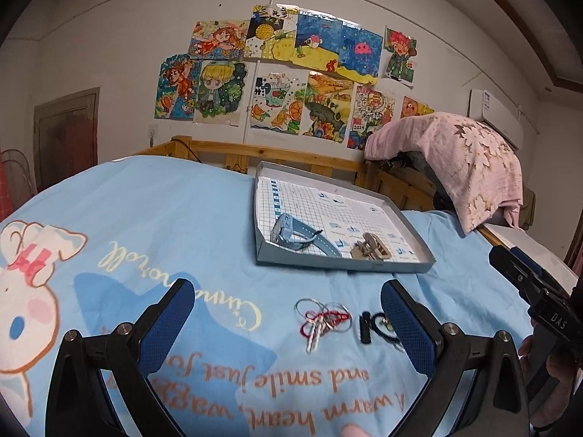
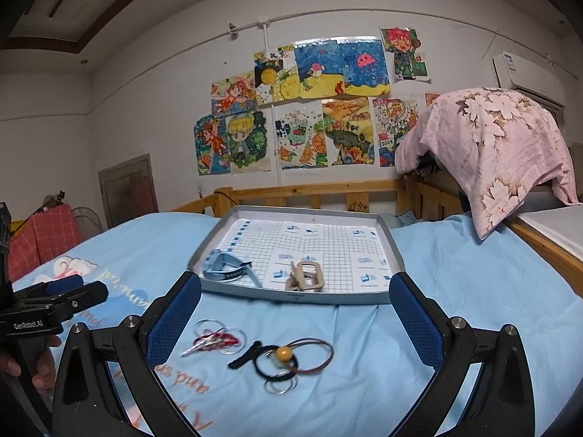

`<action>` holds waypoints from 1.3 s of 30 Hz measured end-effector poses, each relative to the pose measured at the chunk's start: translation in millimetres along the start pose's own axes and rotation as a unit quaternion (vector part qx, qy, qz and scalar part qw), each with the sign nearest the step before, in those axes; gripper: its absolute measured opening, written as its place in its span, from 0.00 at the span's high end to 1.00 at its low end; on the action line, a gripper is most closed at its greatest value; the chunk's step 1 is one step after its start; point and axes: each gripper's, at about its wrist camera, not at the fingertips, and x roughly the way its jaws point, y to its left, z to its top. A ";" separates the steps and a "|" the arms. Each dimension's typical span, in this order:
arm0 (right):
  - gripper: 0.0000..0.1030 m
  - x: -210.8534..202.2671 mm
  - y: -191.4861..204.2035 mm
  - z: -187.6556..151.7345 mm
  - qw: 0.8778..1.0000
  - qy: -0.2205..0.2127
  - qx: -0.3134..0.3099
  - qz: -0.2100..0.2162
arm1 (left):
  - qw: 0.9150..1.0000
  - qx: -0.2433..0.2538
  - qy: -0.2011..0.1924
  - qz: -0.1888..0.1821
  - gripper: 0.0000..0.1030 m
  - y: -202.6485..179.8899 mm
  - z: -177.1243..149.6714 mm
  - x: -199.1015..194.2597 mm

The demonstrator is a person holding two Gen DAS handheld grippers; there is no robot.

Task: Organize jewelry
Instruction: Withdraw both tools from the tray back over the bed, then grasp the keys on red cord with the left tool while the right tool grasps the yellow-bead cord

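Observation:
A grey shallow tray (image 1: 346, 263) (image 2: 298, 296) lies on the blue bedsheet. It holds a blue watch (image 1: 297, 235) (image 2: 226, 267) and a beige watch (image 1: 371, 249) (image 2: 308, 276). In front of it on the sheet lie silver rings with a red cord (image 1: 322, 318) (image 2: 215, 338) and a black cord bracelet with a yellow bead (image 2: 284, 358) (image 1: 379, 326). My left gripper (image 1: 288, 313) is open and empty, just short of the rings. My right gripper (image 2: 295, 313) is open and empty, above the bracelet. Each gripper shows at the other view's edge.
A wooden bed rail (image 2: 320, 191) runs behind the tray. A pink floral cloth (image 2: 503, 149) drapes over something at the right. Drawings (image 2: 309, 109) cover the far wall. Blue sheet (image 1: 164, 211) lies open to the left of the tray.

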 end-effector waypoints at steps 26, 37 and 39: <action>0.48 86.0 -11.6 -59.4 0.994 0.097 -0.010 0.055 | 0.994 0.049 0.080 -0.064 0.34 -5.4 -47.3 76.5; 0.66 98.3 1.6 -74.6 0.986 0.146 -0.039 0.074 | 0.986 0.065 0.121 -0.094 0.64 -11.2 -62.2 92.2; 0.66 100.0 2.6 -75.8 0.985 0.151 -0.041 0.076 | 0.984 0.063 0.134 -0.096 0.67 -10.6 -64.1 97.5</action>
